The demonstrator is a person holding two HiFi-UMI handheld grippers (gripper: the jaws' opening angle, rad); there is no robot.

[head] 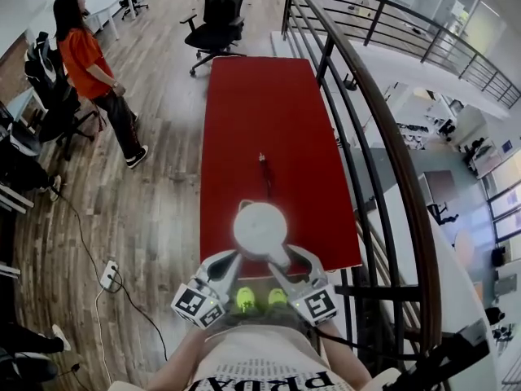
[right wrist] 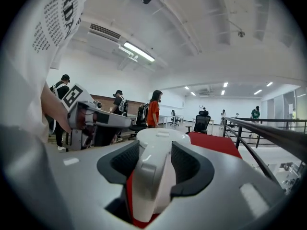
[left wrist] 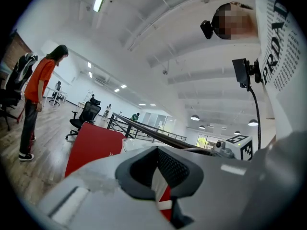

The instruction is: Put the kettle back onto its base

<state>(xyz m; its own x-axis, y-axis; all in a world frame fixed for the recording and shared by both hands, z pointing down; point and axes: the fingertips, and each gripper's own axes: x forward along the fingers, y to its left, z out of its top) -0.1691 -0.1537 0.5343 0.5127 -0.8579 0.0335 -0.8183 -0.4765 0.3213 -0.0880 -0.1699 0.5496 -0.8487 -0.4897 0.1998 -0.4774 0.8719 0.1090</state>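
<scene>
A white kettle (head: pixel 260 227) stands on the near end of the red table (head: pixel 260 112); I cannot see its base apart from it. The handle (head: pixel 279 256) points toward me. My right gripper (head: pixel 288 259) is open, and the handle (right wrist: pixel 149 176) lies between its pads (right wrist: pixel 192 164) with slim gaps on both sides. The lid (right wrist: pixel 162 137) rises just beyond the jaws. My left gripper (head: pixel 229 260) hovers at the kettle's near left side; in the left gripper view its pads (left wrist: pixel 178 169) meet at the tips, shut on nothing. A thin dark cord (head: pixel 265 177) runs up the table from the kettle.
A dark metal railing (head: pixel 383 129) borders the table's right side, with a drop to a lower floor beyond. A black office chair (head: pixel 220 15) stands at the far end. A person in an orange top (head: pixel 85 59) stands left on the wooden floor. A power strip (head: pixel 108 274) lies nearby.
</scene>
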